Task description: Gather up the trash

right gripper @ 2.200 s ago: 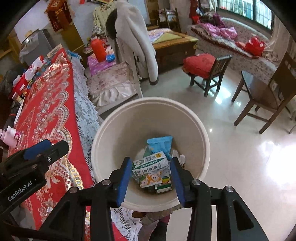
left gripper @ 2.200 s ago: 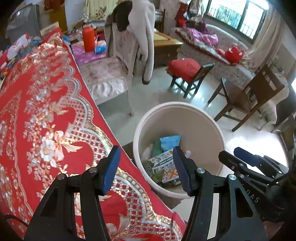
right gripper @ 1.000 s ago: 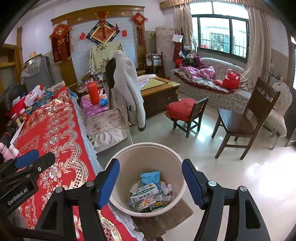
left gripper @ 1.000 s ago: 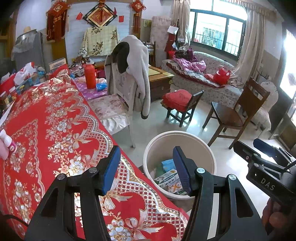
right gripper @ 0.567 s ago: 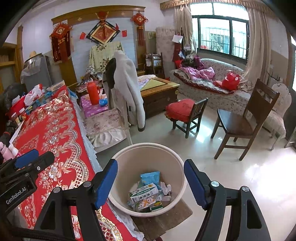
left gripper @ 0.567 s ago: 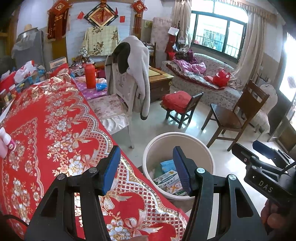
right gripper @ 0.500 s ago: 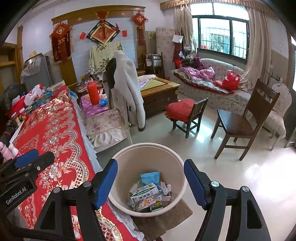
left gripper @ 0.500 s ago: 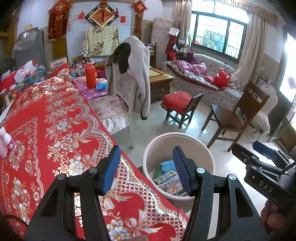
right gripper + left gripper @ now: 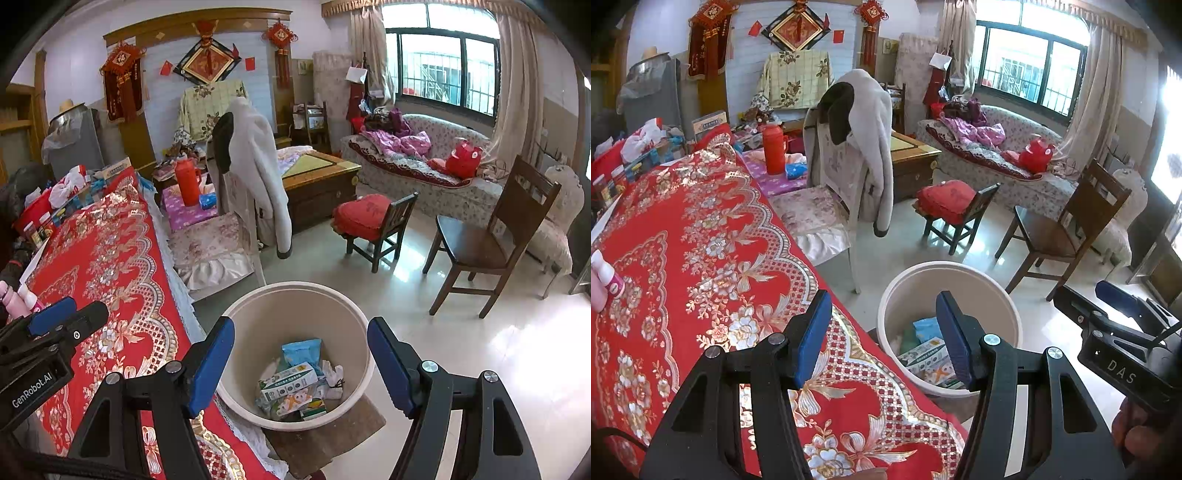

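- Lifting clear of the bin, both grippers now hang high above the red tablecloth and the floor, where 2.2 seconds ago they were held low over the bin's mouth.
- On the left, the left gripper stands with jaws apart and nothing between them, unchanged in width across the sequence.
- At centre, the cream trash bin sits on the floor just beside the table edge, holding the collected trash: a green-and-white carton, a blue packet, white wrappers.
- To the right, the right gripper is spread wide and empty; earlier its jaws were narrower over the carton, so the drop appears done and this round of collection looks finished.
- Only the right wrist view shows the bin's whole floor and the mat beneath; the left wrist view hides half the contents behind a finger.
- A small pink bottle remains at the table's far left edge, clearest in the left view.
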Motion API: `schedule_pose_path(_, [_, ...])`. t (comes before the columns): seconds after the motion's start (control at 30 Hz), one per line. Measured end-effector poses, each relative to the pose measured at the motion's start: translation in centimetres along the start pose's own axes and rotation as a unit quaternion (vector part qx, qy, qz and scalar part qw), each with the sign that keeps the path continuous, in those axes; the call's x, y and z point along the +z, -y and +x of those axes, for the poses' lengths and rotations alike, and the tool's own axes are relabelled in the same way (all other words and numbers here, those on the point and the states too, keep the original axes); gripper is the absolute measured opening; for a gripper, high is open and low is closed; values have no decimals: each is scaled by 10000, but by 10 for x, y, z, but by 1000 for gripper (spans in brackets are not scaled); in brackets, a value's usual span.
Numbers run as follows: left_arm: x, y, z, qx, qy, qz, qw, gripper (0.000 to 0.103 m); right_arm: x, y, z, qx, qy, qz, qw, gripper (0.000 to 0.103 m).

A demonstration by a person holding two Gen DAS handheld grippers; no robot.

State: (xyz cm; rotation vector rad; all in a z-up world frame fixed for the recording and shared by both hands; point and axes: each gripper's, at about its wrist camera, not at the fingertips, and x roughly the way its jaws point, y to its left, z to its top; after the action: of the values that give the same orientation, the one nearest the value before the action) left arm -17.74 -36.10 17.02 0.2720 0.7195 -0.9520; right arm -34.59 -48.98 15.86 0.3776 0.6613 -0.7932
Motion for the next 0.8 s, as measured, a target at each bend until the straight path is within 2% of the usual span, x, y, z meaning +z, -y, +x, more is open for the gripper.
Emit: schedule_pose_path(0.8, [-3, -2, 1, 0, -18, -15, 10000, 57, -2, 0, 3, 7, -54, -35, 10000, 73])
